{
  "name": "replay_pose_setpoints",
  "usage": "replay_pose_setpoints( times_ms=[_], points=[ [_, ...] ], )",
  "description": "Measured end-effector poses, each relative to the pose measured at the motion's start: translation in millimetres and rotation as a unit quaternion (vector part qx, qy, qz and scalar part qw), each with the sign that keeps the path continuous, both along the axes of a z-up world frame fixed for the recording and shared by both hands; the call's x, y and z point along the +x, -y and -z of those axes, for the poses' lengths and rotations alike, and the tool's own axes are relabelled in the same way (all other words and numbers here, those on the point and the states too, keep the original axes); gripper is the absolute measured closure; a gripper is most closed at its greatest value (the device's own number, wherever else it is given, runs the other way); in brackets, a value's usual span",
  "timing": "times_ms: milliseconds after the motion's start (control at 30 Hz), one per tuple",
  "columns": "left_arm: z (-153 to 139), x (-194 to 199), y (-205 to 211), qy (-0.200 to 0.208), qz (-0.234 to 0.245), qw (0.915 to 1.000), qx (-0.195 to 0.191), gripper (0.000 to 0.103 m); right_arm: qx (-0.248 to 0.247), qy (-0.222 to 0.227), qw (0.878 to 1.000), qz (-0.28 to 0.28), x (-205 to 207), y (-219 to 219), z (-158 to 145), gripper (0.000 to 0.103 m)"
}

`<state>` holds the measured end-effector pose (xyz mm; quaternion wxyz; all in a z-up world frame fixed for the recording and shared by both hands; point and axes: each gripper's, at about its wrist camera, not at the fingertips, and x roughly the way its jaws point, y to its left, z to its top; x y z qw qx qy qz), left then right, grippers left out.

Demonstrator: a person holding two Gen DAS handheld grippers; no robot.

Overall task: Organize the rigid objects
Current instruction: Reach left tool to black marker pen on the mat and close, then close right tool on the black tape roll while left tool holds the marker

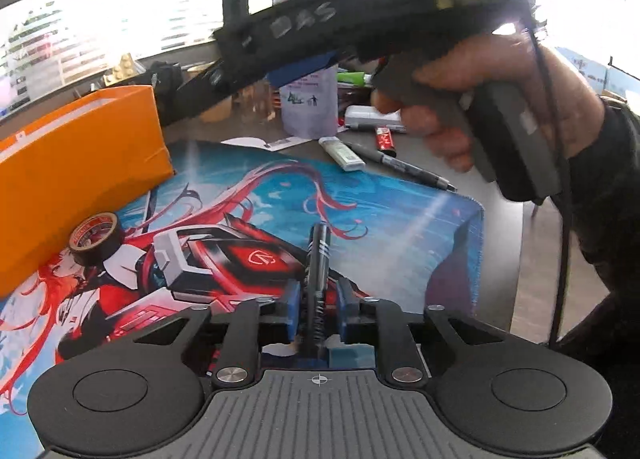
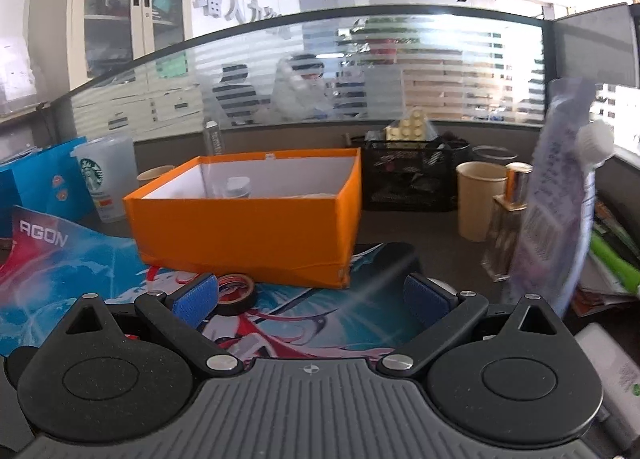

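Note:
My left gripper [image 1: 318, 299] is shut on a black pen [image 1: 319, 255] with silver rings, held lengthwise between the blue pads [image 1: 291, 311] just over the printed desk mat [image 1: 380, 227]. A black tape roll [image 1: 95, 237] lies on the mat against the orange box [image 1: 76, 163]. My right gripper [image 2: 312, 297] stands open with nothing between its fingers, low over the mat, facing the orange box [image 2: 244, 233]; the tape roll [image 2: 236, 293] sits beside its left pad [image 2: 197, 299]. In the left wrist view a hand holds the right gripper's handle [image 1: 508, 131] above the table.
A marker [image 1: 404, 167], a white USB stick [image 1: 343, 153] and a red lighter [image 1: 385, 140] lie past the mat. A plastic pouch [image 2: 560, 195], beige cup [image 2: 478, 199], glass bottle [image 2: 506, 227], black mesh basket [image 2: 412, 179] and Starbucks cup [image 2: 106, 179] crowd the desk.

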<state>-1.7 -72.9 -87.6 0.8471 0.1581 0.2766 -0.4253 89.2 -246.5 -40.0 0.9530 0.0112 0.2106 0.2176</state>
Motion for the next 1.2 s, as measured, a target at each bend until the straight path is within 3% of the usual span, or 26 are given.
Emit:
replay_pose_setpoints(
  times_ms=[300,500,633,933,1200],
  points=[
    [-2.1,24.1,-35.8,-0.041,-0.069,0.9964,-0.025,0.092,-0.051,-0.02,0.997,-0.046,19.9,-53.5,26.6,0.003],
    [-5.4,30.7,-63.7,-0.031,-0.115,0.9928,-0.001,0.092,-0.038,-0.05,0.995,-0.075,37.9,-74.4,35.2,0.003],
    [-10.1,36.3,-91.6,-0.04,-0.165,0.9854,0.008,0.092,-0.046,-0.054,0.994,-0.086,47.0,-90.6,35.8,0.003],
    [-12.9,60.3,-147.0,-0.06,-0.243,0.9679,-0.027,0.092,-0.078,-0.065,0.99,-0.093,72.4,-123.8,47.1,0.003],
    [-11.0,79.3,-170.8,-0.076,-0.28,0.9556,-0.052,0.092,-0.082,-0.087,0.99,-0.078,89.6,-131.9,57.6,0.024]
  ],
)
